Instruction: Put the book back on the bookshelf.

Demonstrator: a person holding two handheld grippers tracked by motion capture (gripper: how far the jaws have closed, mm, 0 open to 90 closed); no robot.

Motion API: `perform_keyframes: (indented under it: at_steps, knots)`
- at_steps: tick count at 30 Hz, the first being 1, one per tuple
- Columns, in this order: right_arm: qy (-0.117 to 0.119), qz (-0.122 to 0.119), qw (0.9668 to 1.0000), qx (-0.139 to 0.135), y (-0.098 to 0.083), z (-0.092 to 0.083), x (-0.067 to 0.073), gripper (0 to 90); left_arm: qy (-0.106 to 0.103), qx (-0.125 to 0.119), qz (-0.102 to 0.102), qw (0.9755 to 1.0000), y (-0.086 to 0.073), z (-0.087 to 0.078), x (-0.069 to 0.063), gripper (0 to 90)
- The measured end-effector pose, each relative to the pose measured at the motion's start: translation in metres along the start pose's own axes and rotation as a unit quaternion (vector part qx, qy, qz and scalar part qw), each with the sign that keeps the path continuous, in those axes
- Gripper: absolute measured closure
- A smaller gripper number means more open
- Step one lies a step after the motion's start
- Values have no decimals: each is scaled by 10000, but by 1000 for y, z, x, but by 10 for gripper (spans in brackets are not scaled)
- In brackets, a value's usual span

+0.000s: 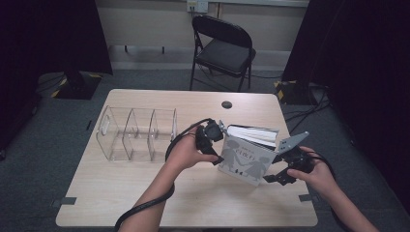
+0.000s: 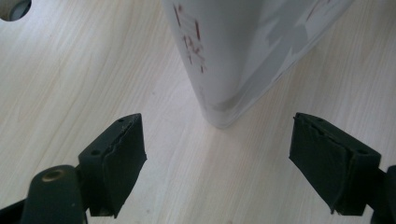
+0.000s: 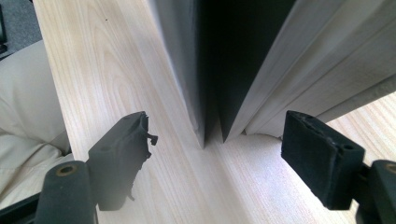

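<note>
A grey-covered book (image 1: 246, 162) with two pale figures on its front stands tilted on the wooden table (image 1: 145, 193), page edges facing up. My left gripper (image 1: 218, 141) sits at the book's left edge. In the left gripper view its jaws (image 2: 219, 158) stand open, and the book's lower corner (image 2: 224, 107) is ahead of the pads, apart from them. My right gripper (image 1: 274, 166) is at the book's right edge. In the right gripper view it (image 3: 219, 158) is open, facing the cover (image 3: 182, 60) and the page block (image 3: 299, 70), with a dark gap between them.
A clear plastic organizer (image 1: 138, 133) with three compartments lies left of the book. A round dark grommet (image 1: 226, 104) is in the tabletop behind it. A black folding chair (image 1: 225, 50) stands beyond the far edge. Beige cloth of the person's lap (image 3: 23, 116) shows past the near edge.
</note>
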State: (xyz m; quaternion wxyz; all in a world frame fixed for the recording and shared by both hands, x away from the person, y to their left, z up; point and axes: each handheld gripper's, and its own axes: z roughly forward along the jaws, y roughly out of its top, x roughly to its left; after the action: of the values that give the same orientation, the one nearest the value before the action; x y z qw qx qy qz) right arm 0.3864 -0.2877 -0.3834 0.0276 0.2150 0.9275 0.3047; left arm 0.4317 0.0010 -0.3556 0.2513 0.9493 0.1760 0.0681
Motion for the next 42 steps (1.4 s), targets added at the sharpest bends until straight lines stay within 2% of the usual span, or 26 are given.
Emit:
perform_keyframes:
  at_steps: [5, 6, 10, 16, 21, 26, 27, 33, 39, 41, 42]
  knots:
    - [-33, -2, 10000, 15, -1, 0, 0, 225, 9, 14, 144, 9999, 11, -2, -1, 170]
    - [22, -12, 10000, -25, -1, 1, -1, 225, 8, -26, 146, 9999, 14, -2, -1, 167]
    - [-28, -42, 10000, 38, -1, 3, 0, 227, 37, 13, 196, 9998, 22, -5, -3, 169]
    - [51, -48, 10000, 29, 0, 5, 2, 227, 52, -36, 319, 9995, 34, -7, -4, 177]
    - [36, -58, 10000, 19, 0, 5, 2, 229, 53, -75, 313, 9995, 41, -8, -4, 177]
    - [-23, -82, 10000, 41, -1, 5, 2, 233, 45, -107, 409, 9991, 45, -7, -5, 177]
    - [-26, -77, 10000, 37, -1, 5, 2, 232, 44, -135, 371, 9992, 46, -7, -6, 178]
    - [-35, -80, 10000, 40, -2, 4, 3, 234, 39, -183, 547, 9983, 55, -9, -8, 181]
    - [-27, -94, 9999, 45, -3, 5, 3, 237, 77, -40, 759, 9971, 61, -7, -10, 158]
    - [-47, -86, 9999, 49, -4, 5, 2, 238, 50, -69, 748, 9972, 62, -6, -11, 160]
    - [-1, -78, 10000, 21, -4, 5, 2, 238, 28, -67, 671, 9977, 62, -6, -12, 159]
